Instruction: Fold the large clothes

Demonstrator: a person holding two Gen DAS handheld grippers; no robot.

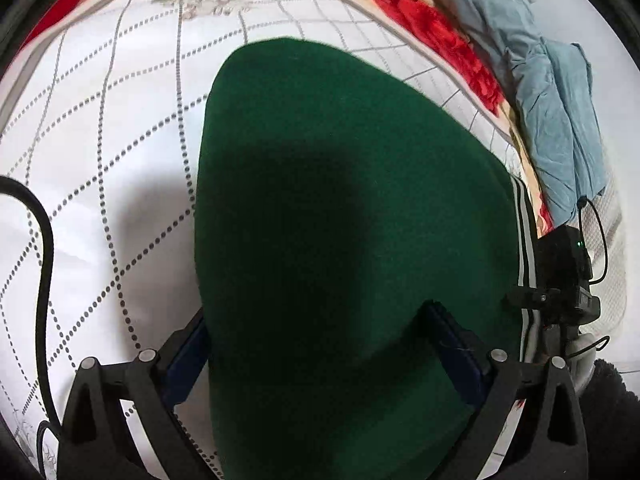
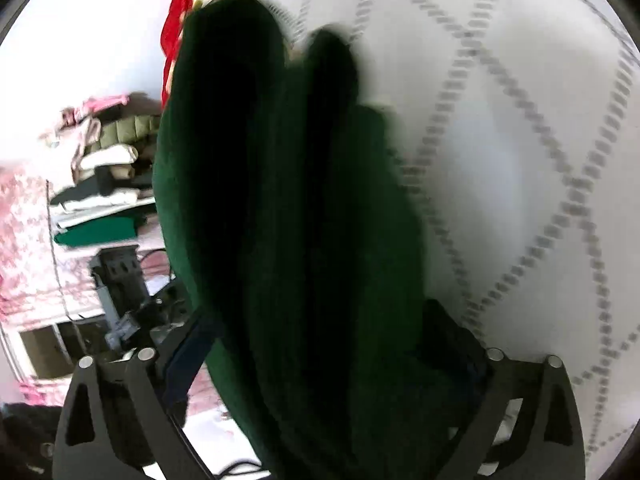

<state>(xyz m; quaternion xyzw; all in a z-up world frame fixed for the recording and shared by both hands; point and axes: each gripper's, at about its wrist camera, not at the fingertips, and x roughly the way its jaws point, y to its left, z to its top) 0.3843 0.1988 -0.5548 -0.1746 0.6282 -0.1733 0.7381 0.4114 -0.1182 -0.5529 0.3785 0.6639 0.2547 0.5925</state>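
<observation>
A dark green garment (image 1: 340, 200) lies folded in a thick, smooth-topped pad on the white bed sheet (image 1: 100, 160), which has a dotted diamond pattern. A black-and-white striped trim (image 1: 525, 248) shows at its right edge. My left gripper (image 1: 316, 316) points down at it with the jaws spread wide and the near end of the garment between the fingers. In the blurred right wrist view the same green garment (image 2: 280, 200) bulges in thick folds between the fingers of my right gripper (image 2: 320, 316), whose jaws also stand wide. The cloth hides both sets of fingertips.
A light blue cloth (image 1: 560, 120) and a red floral blanket (image 1: 440, 40) lie along the far right bed edge. A black cable (image 1: 44, 260) loops at the left. Beside the bed are shelves of stacked clothes (image 2: 108, 168) and pink floral fabric (image 2: 24, 240).
</observation>
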